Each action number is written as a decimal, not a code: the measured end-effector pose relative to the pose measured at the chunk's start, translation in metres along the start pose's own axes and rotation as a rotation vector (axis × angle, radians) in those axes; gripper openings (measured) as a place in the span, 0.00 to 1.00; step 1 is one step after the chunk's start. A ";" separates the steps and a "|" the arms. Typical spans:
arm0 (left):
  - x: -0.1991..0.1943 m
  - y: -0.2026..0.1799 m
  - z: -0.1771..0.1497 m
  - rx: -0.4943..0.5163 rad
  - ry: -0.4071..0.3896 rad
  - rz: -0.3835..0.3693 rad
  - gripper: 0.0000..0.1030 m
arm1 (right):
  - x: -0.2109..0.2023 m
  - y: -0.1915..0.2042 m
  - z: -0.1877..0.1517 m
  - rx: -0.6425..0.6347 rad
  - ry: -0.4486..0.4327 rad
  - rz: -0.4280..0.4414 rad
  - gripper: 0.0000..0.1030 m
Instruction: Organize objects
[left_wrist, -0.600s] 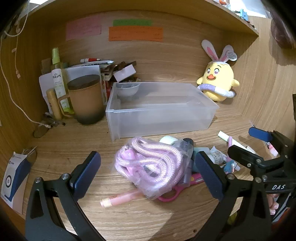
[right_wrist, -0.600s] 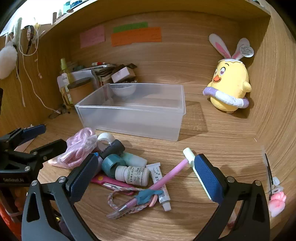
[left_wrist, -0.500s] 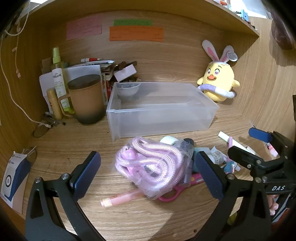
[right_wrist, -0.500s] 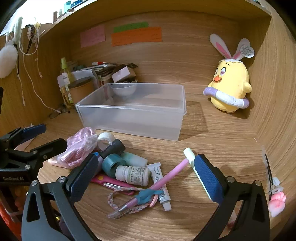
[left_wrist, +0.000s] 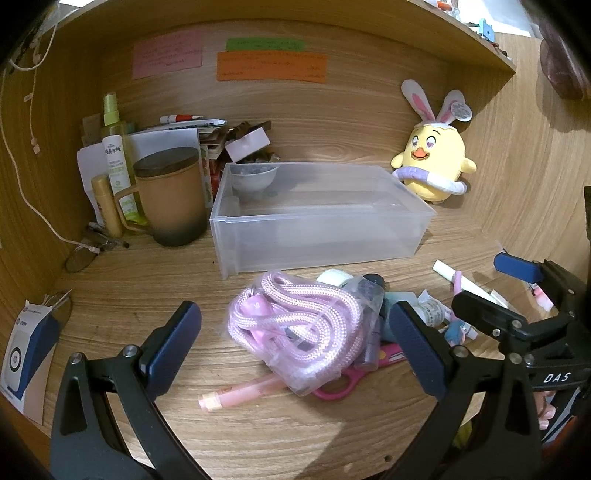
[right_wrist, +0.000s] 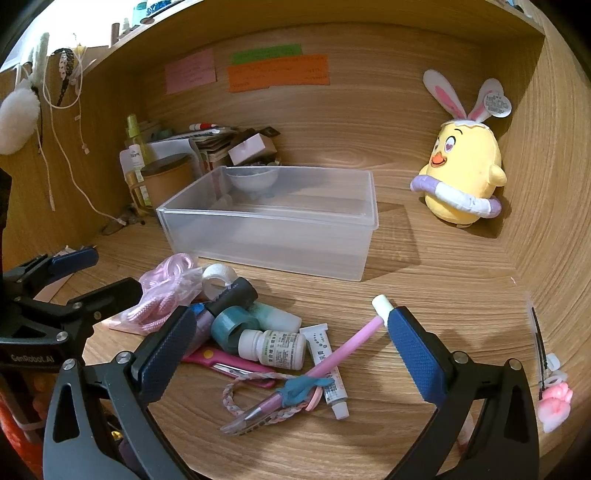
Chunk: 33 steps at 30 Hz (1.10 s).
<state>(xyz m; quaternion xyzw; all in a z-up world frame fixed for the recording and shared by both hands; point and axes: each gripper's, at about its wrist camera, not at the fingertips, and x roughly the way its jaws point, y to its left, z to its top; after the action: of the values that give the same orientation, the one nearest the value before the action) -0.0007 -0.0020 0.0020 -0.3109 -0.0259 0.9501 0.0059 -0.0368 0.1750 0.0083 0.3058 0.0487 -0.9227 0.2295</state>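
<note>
A clear plastic bin (left_wrist: 317, 218) (right_wrist: 273, 225) stands on the wooden desk with a small clear bowl (left_wrist: 255, 177) in its back left corner. In front of it lies a pile: a bagged pink rope (left_wrist: 303, 325) (right_wrist: 162, 291), pink scissors (right_wrist: 225, 363), a white pill bottle (right_wrist: 273, 347), a teal tape roll (right_wrist: 232, 326), a white tape roll (right_wrist: 216, 277), a small tube (right_wrist: 328, 373), a pink pen (right_wrist: 325, 362) and a pink marker (left_wrist: 240, 393). My left gripper (left_wrist: 295, 345) is open, around the rope bag. My right gripper (right_wrist: 288, 349) is open over the pile.
A brown lidded mug (left_wrist: 170, 199), spray bottle (left_wrist: 116, 147) and stacked papers stand at the back left. A yellow plush chick (left_wrist: 432, 166) (right_wrist: 461, 177) sits back right. A blue-white box (left_wrist: 26, 350) lies at the left edge. Pink hair clips (right_wrist: 550, 395) lie far right.
</note>
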 end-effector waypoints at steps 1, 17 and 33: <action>0.000 -0.001 0.000 0.001 -0.001 0.002 1.00 | 0.000 0.000 0.000 -0.001 -0.001 0.000 1.00; -0.003 -0.002 0.002 -0.002 -0.008 -0.001 1.00 | -0.002 0.002 0.000 -0.002 -0.001 0.003 1.00; -0.004 -0.006 0.001 -0.003 -0.007 0.001 1.00 | -0.001 0.004 0.001 -0.003 0.000 0.009 1.00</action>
<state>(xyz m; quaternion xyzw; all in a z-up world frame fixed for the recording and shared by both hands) 0.0014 0.0037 0.0055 -0.3078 -0.0272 0.9510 0.0051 -0.0345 0.1715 0.0095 0.3059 0.0487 -0.9216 0.2341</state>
